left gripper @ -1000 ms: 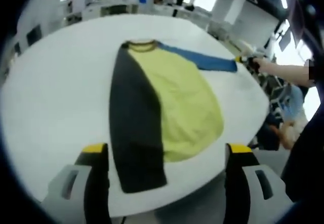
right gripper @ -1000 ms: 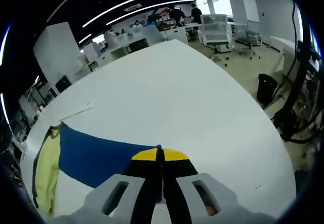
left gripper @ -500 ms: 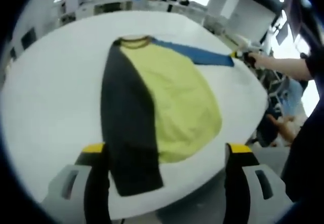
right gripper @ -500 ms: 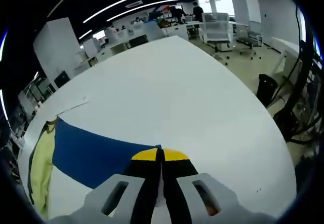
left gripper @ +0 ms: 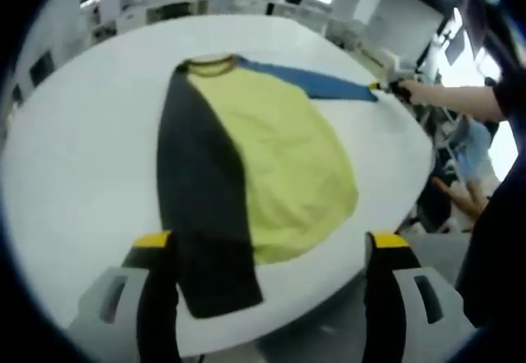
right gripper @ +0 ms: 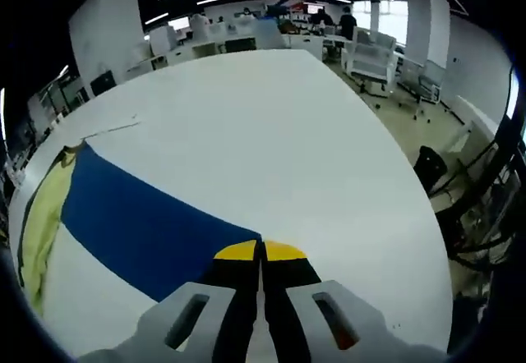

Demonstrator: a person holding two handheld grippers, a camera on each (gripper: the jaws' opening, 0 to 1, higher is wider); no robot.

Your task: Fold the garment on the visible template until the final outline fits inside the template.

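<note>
A long-sleeved garment lies flat on the white table [left gripper: 74,158]: yellow body [left gripper: 279,158], a dark sleeve [left gripper: 201,207] folded over its left side, a blue sleeve [left gripper: 316,81] stretched out to the right. My left gripper [left gripper: 269,244] hovers open near the hem, holding nothing. In the right gripper view my right gripper [right gripper: 261,252] is shut on the cuff of the blue sleeve [right gripper: 140,223], with the yellow body [right gripper: 37,215] at the far left. The right gripper [left gripper: 386,87] also appears in the left gripper view, held by a person's hand at the sleeve's end.
The table's rounded edge [left gripper: 386,215] runs close to the garment's right side. A thin line [right gripper: 111,126] marks the tabletop near the collar. Desks, chairs [right gripper: 366,55] and people stand in the background. A black bin [right gripper: 427,166] sits on the floor to the right.
My right gripper has pulled the blue sleeve's cuff outward, so the sleeve lies straighter and longer. The left gripper view has drifted slightly; the garment's body has stayed put.
</note>
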